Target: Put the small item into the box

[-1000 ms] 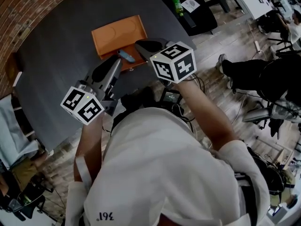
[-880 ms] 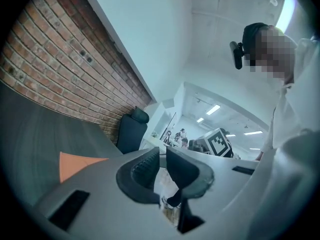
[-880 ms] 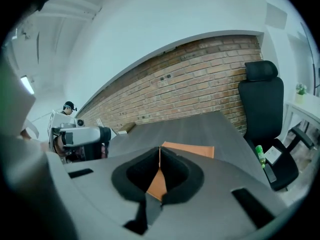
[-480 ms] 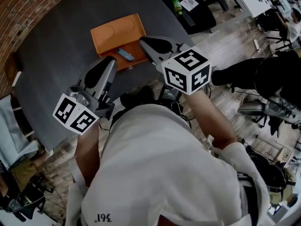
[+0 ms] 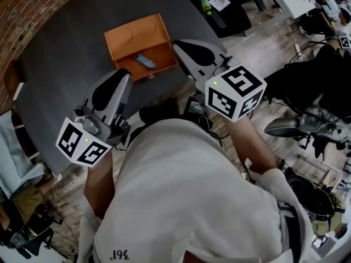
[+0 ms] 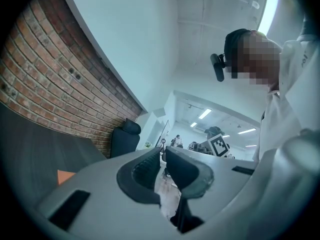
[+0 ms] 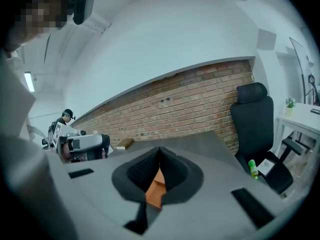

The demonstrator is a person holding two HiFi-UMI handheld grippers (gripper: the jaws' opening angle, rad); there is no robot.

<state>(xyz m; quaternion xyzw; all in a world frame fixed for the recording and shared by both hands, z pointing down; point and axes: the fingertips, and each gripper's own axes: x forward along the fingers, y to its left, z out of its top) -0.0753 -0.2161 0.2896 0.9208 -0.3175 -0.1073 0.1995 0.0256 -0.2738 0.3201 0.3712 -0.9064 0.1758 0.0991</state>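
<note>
Small item lies in the near half of the orange box, which sits on the far part of the dark worktop. Left gripper: fingers closed together, nothing between them. Right gripper: fingers likewise pressed together and empty. I hold both near my body, apart from the box. Placement appears complete, though the head view is too coarse to confirm the item rests flat. Hazard: a low pass of either gripper could strike the near wall, shifting the box or ejecting the item.
</note>
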